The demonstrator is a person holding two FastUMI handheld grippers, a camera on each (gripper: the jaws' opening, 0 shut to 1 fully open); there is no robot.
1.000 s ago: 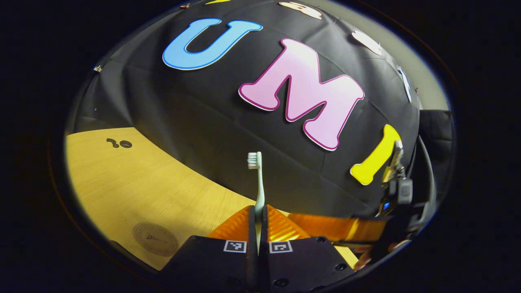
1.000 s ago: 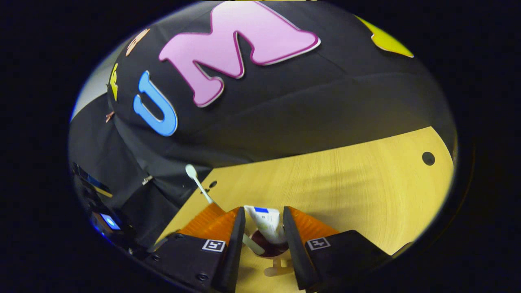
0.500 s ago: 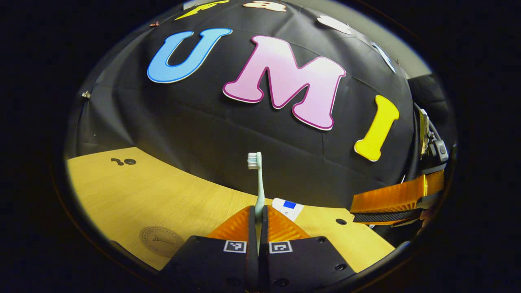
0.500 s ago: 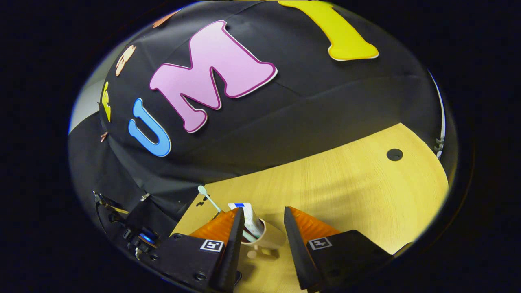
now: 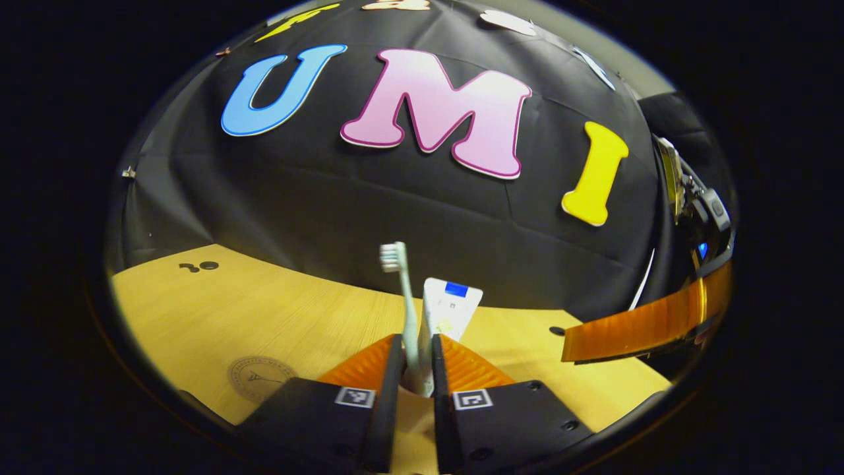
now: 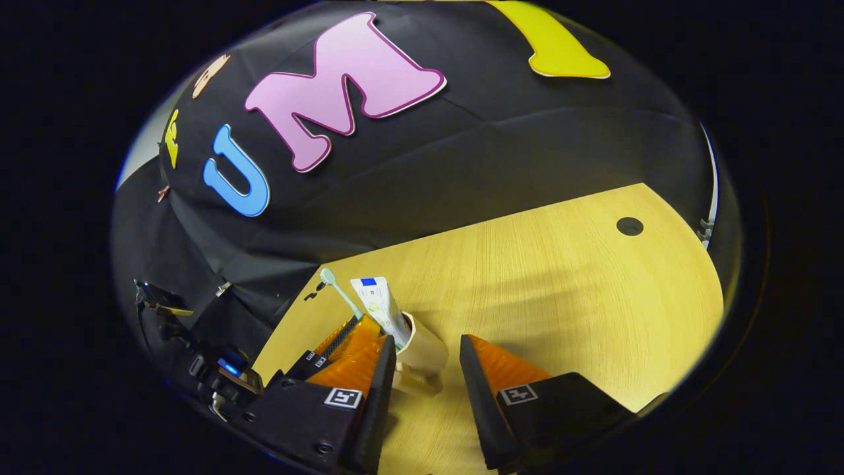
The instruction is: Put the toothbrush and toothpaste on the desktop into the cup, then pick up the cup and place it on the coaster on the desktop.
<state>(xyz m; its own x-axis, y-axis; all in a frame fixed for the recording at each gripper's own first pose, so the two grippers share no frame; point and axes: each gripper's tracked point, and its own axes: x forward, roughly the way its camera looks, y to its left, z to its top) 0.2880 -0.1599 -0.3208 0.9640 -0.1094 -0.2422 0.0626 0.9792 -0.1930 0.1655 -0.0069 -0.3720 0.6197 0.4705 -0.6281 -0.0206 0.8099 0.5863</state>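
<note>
Loosened left tool (image 5: pixel 414 369) now straddles toothbrush (image 5: pixel 403 297) inside cup (image 6: pixel 422 346).

Light wooden desktop (image 6: pixel 560 290) against black cloth wall (image 5: pixel 316 198).

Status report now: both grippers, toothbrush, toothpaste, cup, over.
Left gripper open around toothbrush. Right gripper open, near cup. Toothpaste in cup. Coaster unoccupied.

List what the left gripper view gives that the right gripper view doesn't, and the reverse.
Left gripper view's extra: the round coaster lying flat on the desktop. Right gripper view's extra: the cup seen from outside, standing upright. Shared: the toothbrush and toothpaste, standing side by side, and the wooden desktop.
</note>
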